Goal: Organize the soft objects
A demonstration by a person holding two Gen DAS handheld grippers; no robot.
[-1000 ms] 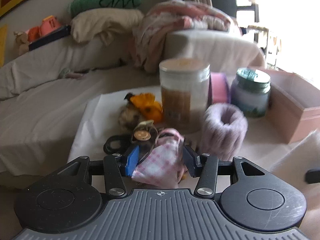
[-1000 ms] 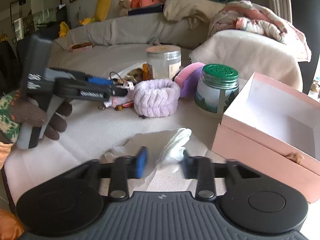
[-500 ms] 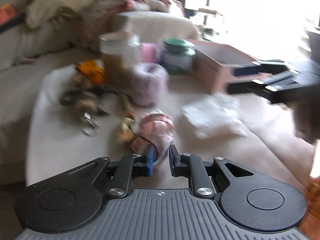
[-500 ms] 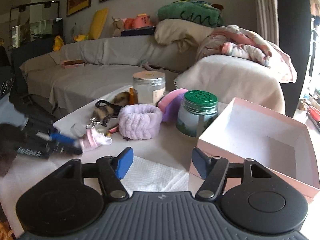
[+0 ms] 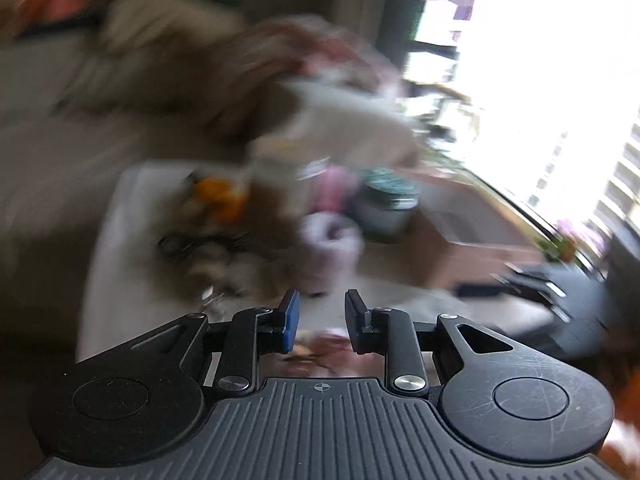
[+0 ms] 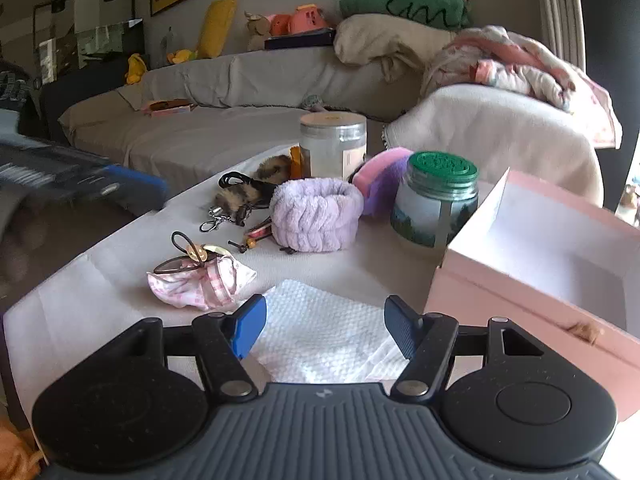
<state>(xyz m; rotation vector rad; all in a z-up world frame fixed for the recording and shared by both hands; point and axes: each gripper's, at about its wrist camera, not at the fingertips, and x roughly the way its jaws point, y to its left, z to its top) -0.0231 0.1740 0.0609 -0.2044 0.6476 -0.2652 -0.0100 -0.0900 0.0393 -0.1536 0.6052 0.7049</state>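
Observation:
A pink checked fabric pouch (image 6: pixel 200 284) with a dark cord lies on the white table sheet (image 6: pixel 80 300), free of both grippers. My left gripper (image 5: pixel 318 312) is lifted and heavily blurred; its jaws are opening and nothing is between them. From the right wrist view it is a blurred shape with a blue pad (image 6: pixel 132 188) at the left edge, apart from the pouch. My right gripper (image 6: pixel 324 320) stands open just above a white paper napkin (image 6: pixel 320 332) and is not touching it. A lavender knitted band (image 6: pixel 316 216) sits behind the pouch. An open pink box (image 6: pixel 540 264) stands on the right.
A green-lidded jar (image 6: pixel 438 200), a clear jar with a beige lid (image 6: pixel 332 144) and a pink-purple pad (image 6: pixel 380 184) stand at the back of the table. A furry keychain with cords (image 6: pixel 240 196) lies to their left. A sofa with pillows and blankets (image 6: pixel 280 76) is behind.
The left gripper shut on the pink pouch, drew it toward the near side, then let it go and lifted away to the left. The right gripper's jaws widened over the napkin.

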